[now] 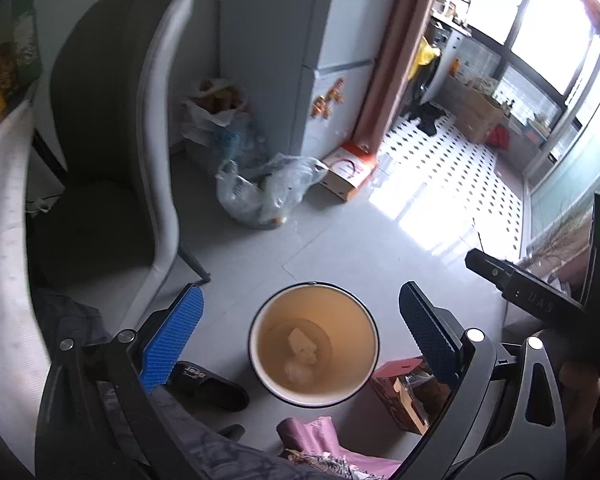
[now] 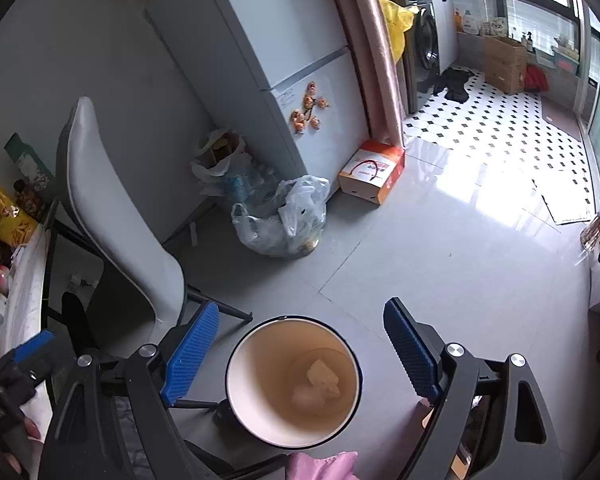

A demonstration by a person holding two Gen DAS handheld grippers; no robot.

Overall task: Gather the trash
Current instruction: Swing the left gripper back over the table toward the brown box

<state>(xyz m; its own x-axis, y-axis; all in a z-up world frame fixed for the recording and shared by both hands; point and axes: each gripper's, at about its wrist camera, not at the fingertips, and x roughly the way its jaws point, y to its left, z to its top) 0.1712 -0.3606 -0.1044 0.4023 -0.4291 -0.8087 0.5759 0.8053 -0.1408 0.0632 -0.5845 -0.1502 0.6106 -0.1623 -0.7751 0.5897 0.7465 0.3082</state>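
A round cream trash bin (image 1: 314, 344) with a dark rim stands on the grey floor, seen from above; it also shows in the right wrist view (image 2: 294, 382). Crumpled pale trash (image 1: 300, 354) lies at its bottom, also seen in the right wrist view (image 2: 320, 386). My left gripper (image 1: 300, 332) hangs open and empty above the bin, blue pads wide apart. My right gripper (image 2: 300, 344) is also open and empty above the bin. The right gripper's body (image 1: 532, 292) shows at the right of the left wrist view.
A grey chair (image 2: 112, 208) stands left of the bin beside a cluttered table (image 2: 16, 264). A clear plastic bag (image 2: 284, 216) and an orange box (image 2: 374, 170) sit by the fridge (image 2: 268, 48). A black slipper (image 1: 208, 386) and a cardboard box (image 1: 408, 392) lie near the bin.
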